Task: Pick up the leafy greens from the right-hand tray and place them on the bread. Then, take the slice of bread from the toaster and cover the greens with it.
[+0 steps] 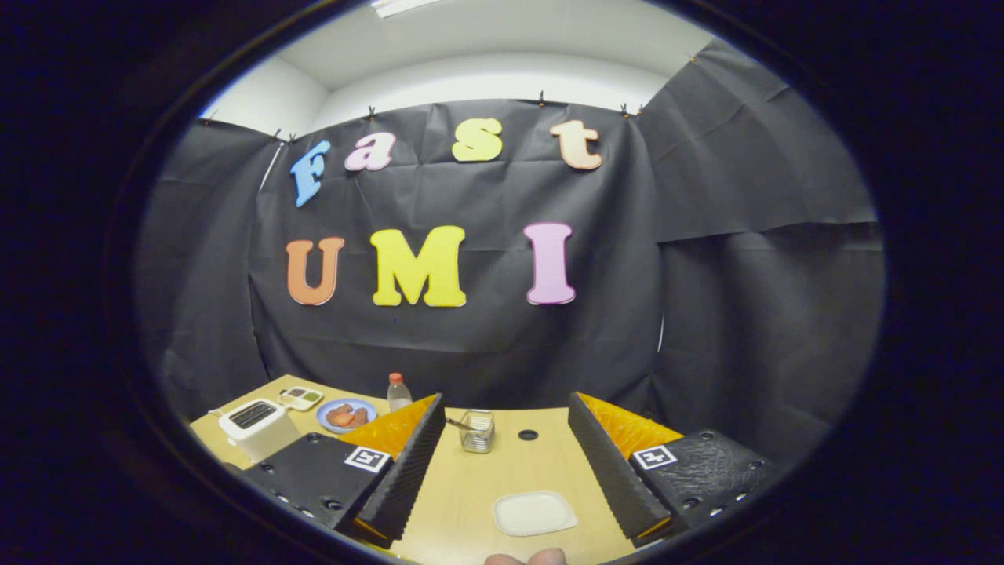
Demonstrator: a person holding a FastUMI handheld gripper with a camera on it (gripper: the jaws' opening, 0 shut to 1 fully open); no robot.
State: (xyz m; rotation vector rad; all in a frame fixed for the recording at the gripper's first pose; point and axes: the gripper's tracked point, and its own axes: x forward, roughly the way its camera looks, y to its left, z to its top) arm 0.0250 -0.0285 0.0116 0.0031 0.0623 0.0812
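My gripper (506, 402) is open, its fingers spread wide with nothing held between them. A white toaster (255, 424) with dark slots stands on the wooden table (471, 486), far off to the left of the left finger; I cannot tell what is in the slots. Behind the toaster lies a small white divided tray (302, 398) holding something green. Next to that tray is a blue plate (345, 413) with reddish-brown pieces on it. Between the fingers, close in, lies an empty white square plate (533, 514).
A small wire holder (477, 431) stands between the fingers, further ahead, with a round hole (528, 434) in the tabletop beside it. A clear bottle with an orange cap (398, 391) stands near the blue plate. A person's fingertips (527, 558) show just below the white plate.
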